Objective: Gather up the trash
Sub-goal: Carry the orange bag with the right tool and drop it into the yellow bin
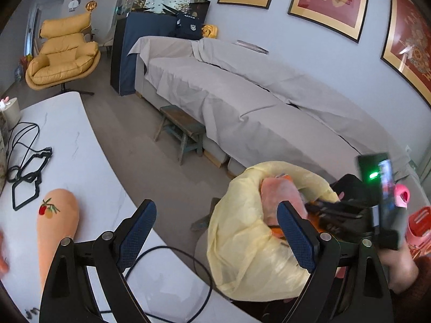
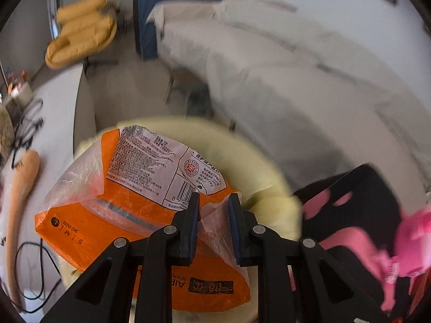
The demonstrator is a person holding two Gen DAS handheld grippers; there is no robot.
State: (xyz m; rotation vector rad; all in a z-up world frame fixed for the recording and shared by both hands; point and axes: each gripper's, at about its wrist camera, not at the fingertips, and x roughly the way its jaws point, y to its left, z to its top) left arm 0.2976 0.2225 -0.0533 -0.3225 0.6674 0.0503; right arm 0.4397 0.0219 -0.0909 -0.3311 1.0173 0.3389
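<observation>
A pale yellow trash bag (image 1: 242,242) hangs open beside the white table's edge; it also shows in the right wrist view (image 2: 242,161). My right gripper (image 2: 214,204) is shut on an orange and clear plastic package (image 2: 129,193) and holds it over the bag's mouth. In the left wrist view the right gripper (image 1: 323,206) reaches into the bag, and the package (image 1: 280,196) shows pinkish inside. My left gripper (image 1: 218,228) is open and empty, over the table edge just left of the bag.
The white marble table (image 1: 67,140) carries black cables (image 1: 24,161), a peach-coloured soft toy (image 1: 58,223) and a beige container (image 1: 10,110). A grey covered sofa (image 1: 242,94), a wooden stool (image 1: 180,132) and a yellow armchair (image 1: 64,51) stand beyond. Pink slippers (image 2: 412,231) lie at right.
</observation>
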